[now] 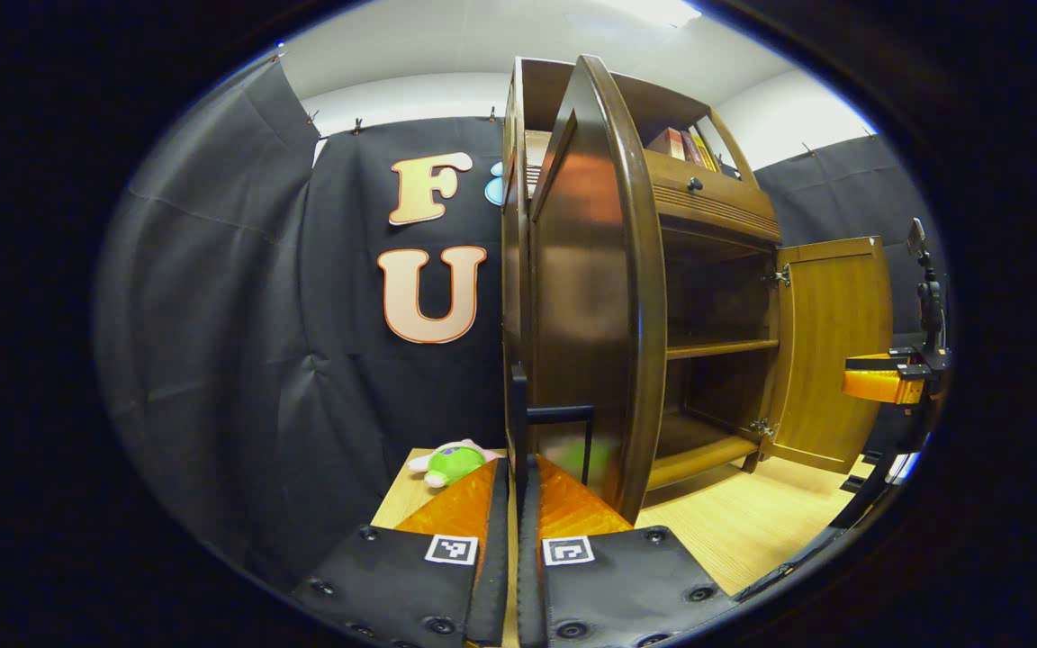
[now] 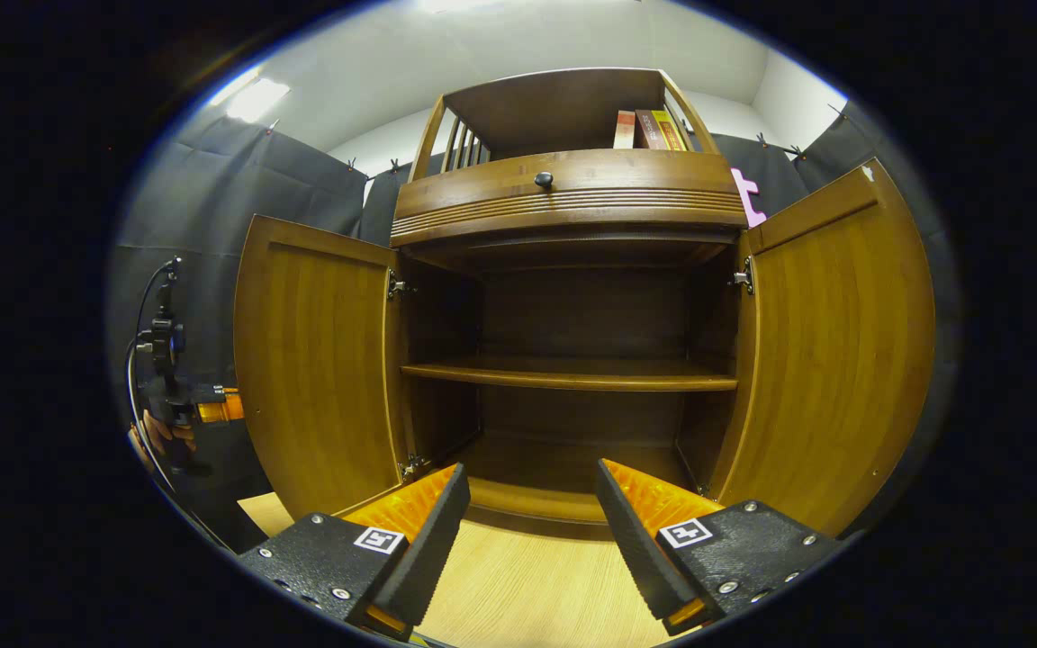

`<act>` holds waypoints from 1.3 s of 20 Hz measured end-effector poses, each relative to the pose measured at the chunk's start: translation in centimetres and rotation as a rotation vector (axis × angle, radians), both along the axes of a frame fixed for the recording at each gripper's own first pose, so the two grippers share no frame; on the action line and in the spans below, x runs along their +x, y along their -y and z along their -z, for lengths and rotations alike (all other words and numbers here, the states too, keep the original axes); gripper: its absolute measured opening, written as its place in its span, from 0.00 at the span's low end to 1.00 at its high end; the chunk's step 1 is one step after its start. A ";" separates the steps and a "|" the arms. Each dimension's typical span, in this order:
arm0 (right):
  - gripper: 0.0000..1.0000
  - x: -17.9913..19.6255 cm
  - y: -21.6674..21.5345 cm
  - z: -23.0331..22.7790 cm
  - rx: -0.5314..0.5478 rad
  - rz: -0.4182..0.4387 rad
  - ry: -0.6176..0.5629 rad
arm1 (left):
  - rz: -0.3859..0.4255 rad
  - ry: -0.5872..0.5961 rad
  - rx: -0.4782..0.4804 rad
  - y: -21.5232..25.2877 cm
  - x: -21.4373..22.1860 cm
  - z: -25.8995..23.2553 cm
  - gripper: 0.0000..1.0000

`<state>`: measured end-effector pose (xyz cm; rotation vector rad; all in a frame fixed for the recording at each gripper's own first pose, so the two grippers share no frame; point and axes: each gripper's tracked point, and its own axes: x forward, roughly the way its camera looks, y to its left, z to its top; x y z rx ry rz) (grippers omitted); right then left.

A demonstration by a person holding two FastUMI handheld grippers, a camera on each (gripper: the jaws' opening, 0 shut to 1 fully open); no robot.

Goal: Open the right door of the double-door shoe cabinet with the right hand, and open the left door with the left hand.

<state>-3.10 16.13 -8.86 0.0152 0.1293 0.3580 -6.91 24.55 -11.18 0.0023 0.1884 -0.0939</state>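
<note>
The brown wooden shoe cabinet stands in front of me with both doors swung wide. In the right gripper view its left door and right door frame dark inner shelves. My right gripper is open, low before the cabinet's middle, touching nothing. In the left gripper view the left door shows edge-on, and my left gripper is shut on that door's thin black handle. The right gripper appears far right beside the right door. The left gripper, held by a hand, sits beyond the left door.
A green and pink plush toy lies on the light wood floor left of the cabinet. Books stand on the top shelf above a drawer with a round knob. Black cloth walls close the booth.
</note>
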 end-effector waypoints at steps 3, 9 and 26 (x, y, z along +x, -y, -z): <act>0.88 0.0 -0.2 -0.3 0.011 -0.018 0.011 | -0.048 -0.005 0.040 -1.6 -2.3 0.0 0.12; 0.88 0.7 1.4 0.0 0.015 -0.062 -0.022 | -0.116 0.031 0.080 2.1 -6.5 -3.1 0.12; 0.88 -2.3 11.9 -0.7 -0.040 0.047 0.021 | -0.015 0.118 -0.076 25.1 3.4 -3.5 0.38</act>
